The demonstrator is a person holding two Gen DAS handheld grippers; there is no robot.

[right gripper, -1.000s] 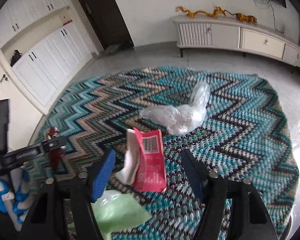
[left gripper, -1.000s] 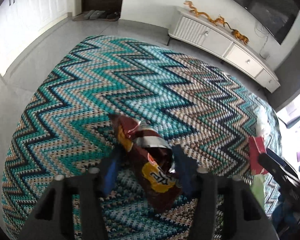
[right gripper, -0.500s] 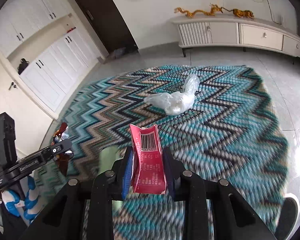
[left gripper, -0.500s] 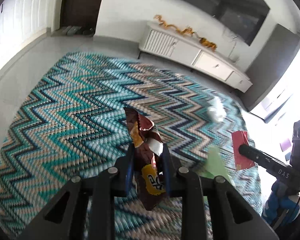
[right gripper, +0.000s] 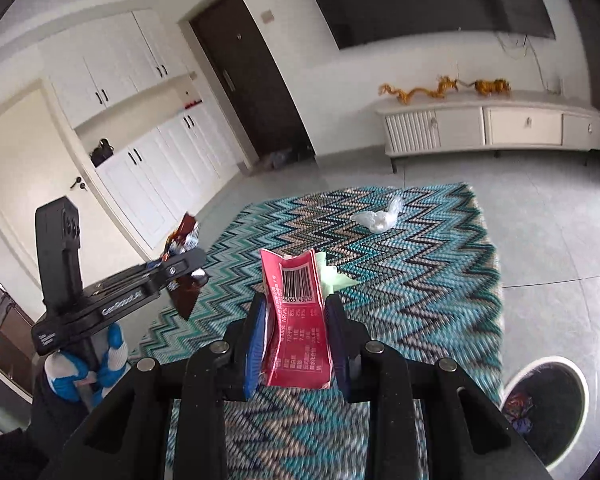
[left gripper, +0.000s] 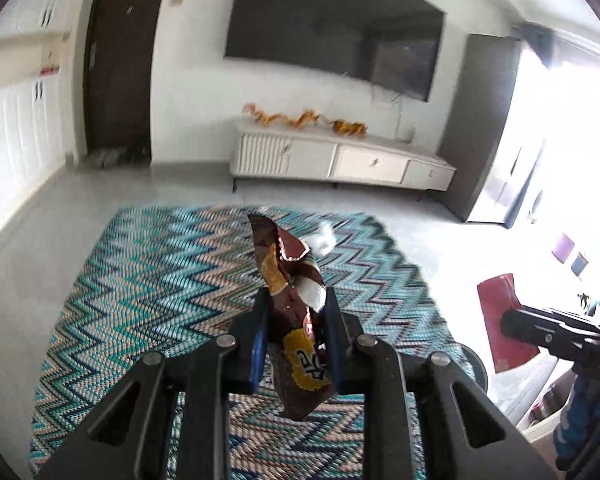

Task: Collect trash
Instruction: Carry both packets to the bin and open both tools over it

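My left gripper (left gripper: 296, 320) is shut on a brown snack wrapper (left gripper: 290, 292) and holds it up above the zigzag rug (left gripper: 160, 280). My right gripper (right gripper: 296, 320) is shut on a red wrapper with a barcode (right gripper: 296, 312), also lifted off the rug (right gripper: 420, 280). The red wrapper shows at the right of the left wrist view (left gripper: 496, 320). The brown wrapper shows at the left of the right wrist view (right gripper: 182, 264). A crumpled clear plastic bag (right gripper: 376, 218) lies on the far part of the rug. A pale green scrap (right gripper: 336, 278) lies on the rug just behind the red wrapper.
A round dark bin with a white rim (right gripper: 544, 400) stands on the tile floor at lower right, with trash inside. A white low cabinet (right gripper: 492, 128) stands along the far wall. White cupboards (right gripper: 140, 160) and a dark door (right gripper: 244, 80) are at left.
Both grippers closed on their wrappers and lifted them well off the rug. Both views now look across the room instead of down. The bin has come into the right wrist view.
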